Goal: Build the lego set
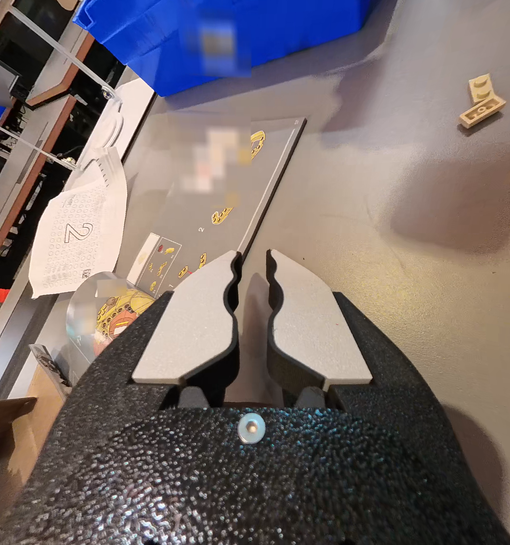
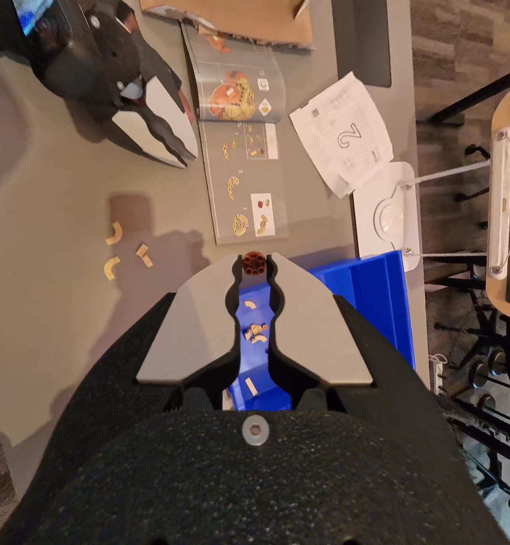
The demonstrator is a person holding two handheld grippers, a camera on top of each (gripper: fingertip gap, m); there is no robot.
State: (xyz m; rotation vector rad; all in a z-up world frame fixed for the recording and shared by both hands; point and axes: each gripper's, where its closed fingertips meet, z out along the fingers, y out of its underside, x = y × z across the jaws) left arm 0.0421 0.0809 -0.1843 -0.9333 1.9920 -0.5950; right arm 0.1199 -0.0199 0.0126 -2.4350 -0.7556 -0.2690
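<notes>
The right claw [image 2: 254, 261] was closed on a small round reddish-brown brick [image 2: 254, 264], its two fingertips pressed against the brick's sides, so the piece sat at the very tip, above the near edge of the grey worktop [image 2: 71, 182]. Directly below the fingers lay a blue bin [image 2: 374, 295] with a few tan pieces [image 2: 255, 331] scattered on its floor. To the left of the claw, on the bare worktop, two curved tan bricks [image 2: 114, 233] and a pair of small tan plates [image 2: 144, 254] lay near one another. Just beyond the held brick an open instruction booklet [image 2: 248, 165] lay flat, its far page curling up. A white sheet of paper [image 2: 342, 132] rested to the right of the booklet, with a white base plate [image 2: 386, 212] at the worktop's edge beside it.

The left claw [image 1: 253, 253] hung over the worktop next to the booklet's edge, its fingers a narrow gap apart with nothing between them; only the grey surface showed through. From the right wrist view it appeared far off, to the left of the booklet. Cardboard [image 2: 248, 20] lay at the far end.
</notes>
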